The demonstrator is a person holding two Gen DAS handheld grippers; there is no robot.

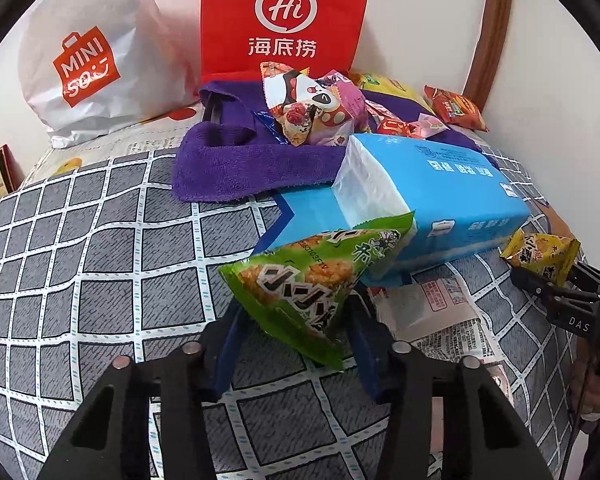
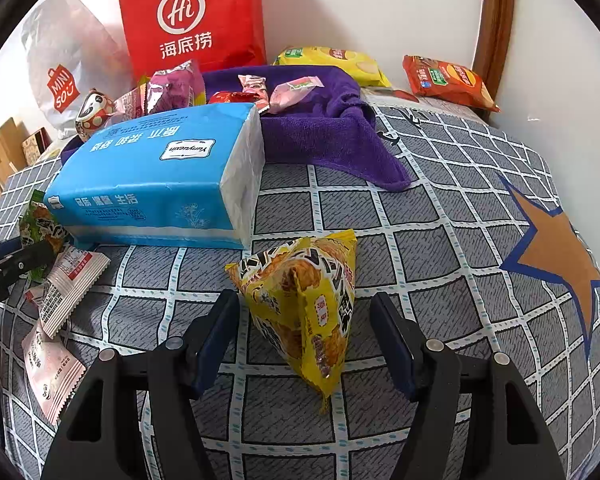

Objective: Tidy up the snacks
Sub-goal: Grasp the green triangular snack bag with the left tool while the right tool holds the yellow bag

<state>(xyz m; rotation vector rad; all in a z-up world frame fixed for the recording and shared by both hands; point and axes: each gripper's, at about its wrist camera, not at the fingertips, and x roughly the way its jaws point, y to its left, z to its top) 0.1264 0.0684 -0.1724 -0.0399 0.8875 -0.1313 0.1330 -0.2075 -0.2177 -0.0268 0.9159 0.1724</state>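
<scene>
1. Green is the snack bag (image 1: 316, 284) that sits right between the two blue fingers (image 1: 230, 344) of the left gripper (image 1: 296, 332), low in the middle of the left wrist view. The fingers look pressed on its two lower sides, so the left gripper seems clamped on it. The bag's pointed top leans up and to the right, toward the blue tissue pack (image 1: 432, 200) just behind it.

2. In the right wrist view, the right gripper (image 2: 306, 332) stands with its fingers apart. A yellow snack bag (image 2: 304, 304) stands upright between them, low in the middle of the frame. There is a gap on each side, so the fingers are not squeezing it yet. Its long side runs up and down, with the tip at the bottom pointing at the camera.

3. Each gripper is next to its own bag, so neither has to reach across. I think the right one only needs to close.

4. Farther out, a purple towel (image 2: 324, 128) lies on the checked bed cover (image 2: 380, 216) near the top of the frame, with small candies on it. A red bag (image 2: 192, 20) and a white bag (image 2: 60, 64) stand behind, in the upper left.
</scene>
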